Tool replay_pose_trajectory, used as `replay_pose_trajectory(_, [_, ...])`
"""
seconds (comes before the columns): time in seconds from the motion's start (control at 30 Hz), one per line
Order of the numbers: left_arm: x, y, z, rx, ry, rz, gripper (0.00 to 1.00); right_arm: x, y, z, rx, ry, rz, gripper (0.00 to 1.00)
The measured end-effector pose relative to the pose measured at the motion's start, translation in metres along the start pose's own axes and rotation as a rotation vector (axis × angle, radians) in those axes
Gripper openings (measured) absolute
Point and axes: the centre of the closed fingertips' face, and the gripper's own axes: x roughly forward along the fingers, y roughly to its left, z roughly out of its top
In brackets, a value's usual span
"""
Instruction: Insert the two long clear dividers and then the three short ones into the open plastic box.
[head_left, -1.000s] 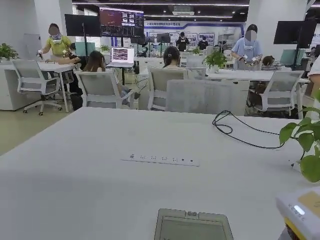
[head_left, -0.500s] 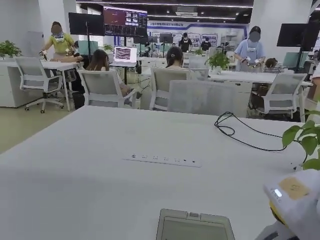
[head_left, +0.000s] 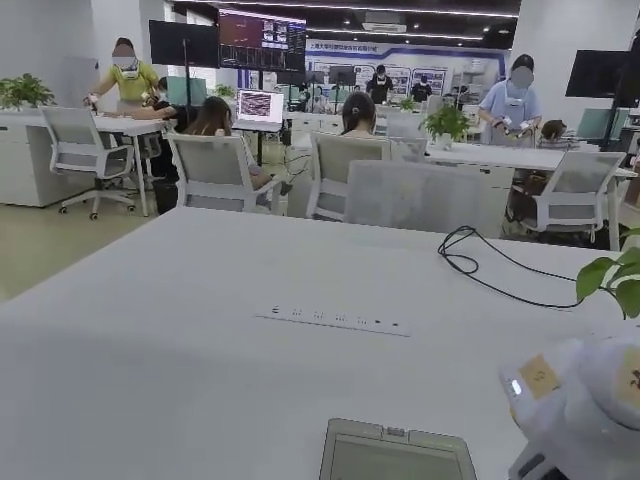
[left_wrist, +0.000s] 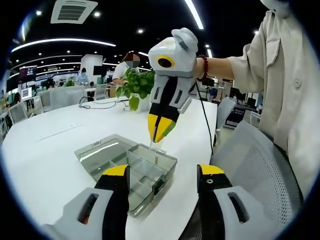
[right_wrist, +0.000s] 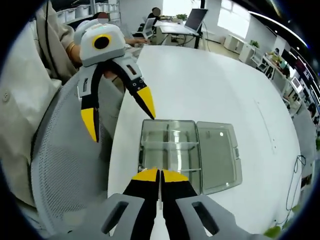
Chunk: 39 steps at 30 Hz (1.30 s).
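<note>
Nearest to us, the left hand-held gripper (left_wrist: 164, 172) stood with its yellow-tipped jaws spread wide and nothing between them. Just ahead of its tips lay the open plastic box (left_wrist: 148, 192) on the white counter (left_wrist: 45, 165), with its lid (left_wrist: 100, 149) folded flat to the left of the tray. Clear partitions already crossed the tray, though we could not count them.

Over the far side of the box hung the right hand-held gripper (left_wrist: 159, 132), pointing down. Its jaws were pinched together on a thin clear divider (left_wrist: 152, 144) that reached down toward the tray. We could not tell whether the divider was long or short, or whether it touched the tray. A wrist with a red bead bracelet (left_wrist: 204, 67) showed behind that hand-held gripper, and a grey mesh chair (left_wrist: 252, 160) sat to its right.

Farther along the counter, beyond both hand-held grippers, we saw a flush power strip (head_left: 335, 320), then a looped black cable (head_left: 490, 262) and a leafy plant (left_wrist: 136, 87). In the head view a blurred hand-held gripper (head_left: 575, 405), whose side we could not tell, sat just right of the lid. Past the counter stood white office chairs (head_left: 215, 170), with people at desks behind them.
</note>
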Motion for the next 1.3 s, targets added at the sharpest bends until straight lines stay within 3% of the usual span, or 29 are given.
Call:
replay_pose_trajectory(0.5, [0.0, 0.009, -0.004, -0.019, 0.006, 0.043, 0.69, 0.016, -0.016, -0.023, 0.022, 0.12, -0.006, 0.02])
replay_pose_trajectory(0.97, [-0.001, 0.011, -0.006, -0.022, 0.011, 0.05, 0.71, 0.023, -0.017, -0.027, 0.017, 0.147, 0.025, 0.02])
replay_pose_trajectory(1.3, [-0.001, 0.012, -0.007, -0.021, 0.019, 0.051, 0.7, 0.035, -0.018, -0.027, -0.033, 0.238, 0.087, 0.02])
